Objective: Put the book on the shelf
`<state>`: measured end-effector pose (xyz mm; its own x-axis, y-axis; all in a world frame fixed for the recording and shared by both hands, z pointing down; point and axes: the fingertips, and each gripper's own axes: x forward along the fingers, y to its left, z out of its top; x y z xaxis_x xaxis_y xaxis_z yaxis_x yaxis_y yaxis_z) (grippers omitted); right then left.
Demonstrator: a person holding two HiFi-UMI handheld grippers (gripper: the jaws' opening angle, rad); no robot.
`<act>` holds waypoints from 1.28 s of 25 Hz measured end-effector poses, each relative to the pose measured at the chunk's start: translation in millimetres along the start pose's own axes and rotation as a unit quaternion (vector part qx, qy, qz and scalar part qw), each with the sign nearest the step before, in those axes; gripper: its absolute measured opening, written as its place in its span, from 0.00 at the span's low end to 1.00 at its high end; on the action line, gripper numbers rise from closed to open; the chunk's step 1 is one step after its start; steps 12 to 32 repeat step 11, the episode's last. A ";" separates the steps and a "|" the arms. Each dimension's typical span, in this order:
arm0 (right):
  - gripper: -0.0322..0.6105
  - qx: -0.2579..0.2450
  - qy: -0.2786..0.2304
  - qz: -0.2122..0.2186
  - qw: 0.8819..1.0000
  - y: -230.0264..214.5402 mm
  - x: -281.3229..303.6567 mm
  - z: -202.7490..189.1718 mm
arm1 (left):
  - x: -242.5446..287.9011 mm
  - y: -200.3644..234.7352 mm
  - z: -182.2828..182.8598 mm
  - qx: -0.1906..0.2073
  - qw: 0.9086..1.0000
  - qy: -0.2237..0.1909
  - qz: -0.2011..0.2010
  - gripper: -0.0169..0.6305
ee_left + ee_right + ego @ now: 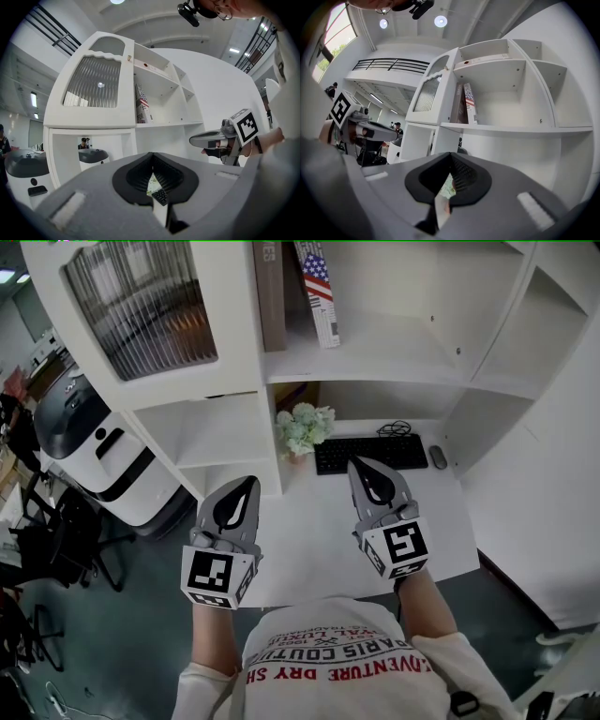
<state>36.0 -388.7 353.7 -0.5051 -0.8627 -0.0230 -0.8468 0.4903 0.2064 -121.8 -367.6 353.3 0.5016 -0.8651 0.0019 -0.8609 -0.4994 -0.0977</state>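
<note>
A: What is shown in the head view?

B: A book with a flag cover [319,292] is seen upright on the shelf [403,357] at the upper middle of the frame, just beside a brown book [271,296]. The left gripper [249,486] and the right gripper [359,468] are held lower down over the white desk [309,531], well apart from the shelf. Each pair of jaws is pressed together with nothing between. No other book is seen on the desk, only a keyboard [370,453], a mouse [437,457] and a small plant [303,427].

A: And in the left gripper view?

B: The jaws are closed on each other and nothing is carried. The flag-cover book [143,108] is seen left of centre, standing in the open compartment.

A: The right gripper view?

B: The same is found there: jaws together, nothing gripped. The book [469,105] is seen above centre, standing at the left end of its compartment.

A: So how far along is the task judged to be?

B: It is judged done, if the flag-cover book is the one meant, since it is shelved and no gripper touches it. Nothing further is shown to be left.
</note>
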 end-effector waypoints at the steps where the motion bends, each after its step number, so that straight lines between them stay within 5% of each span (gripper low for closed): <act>1: 0.05 0.002 0.001 0.002 1.000 0.5 0.4 -0.6 | 0.1 0.0 -0.7 0.000 1.000 0.001 -0.001 0.03; 32: 0.05 0.005 0.020 0.028 0.999 8.5 8.1 -6.4 | 3.4 2.6 -2.2 0.002 1.000 0.000 0.000 0.03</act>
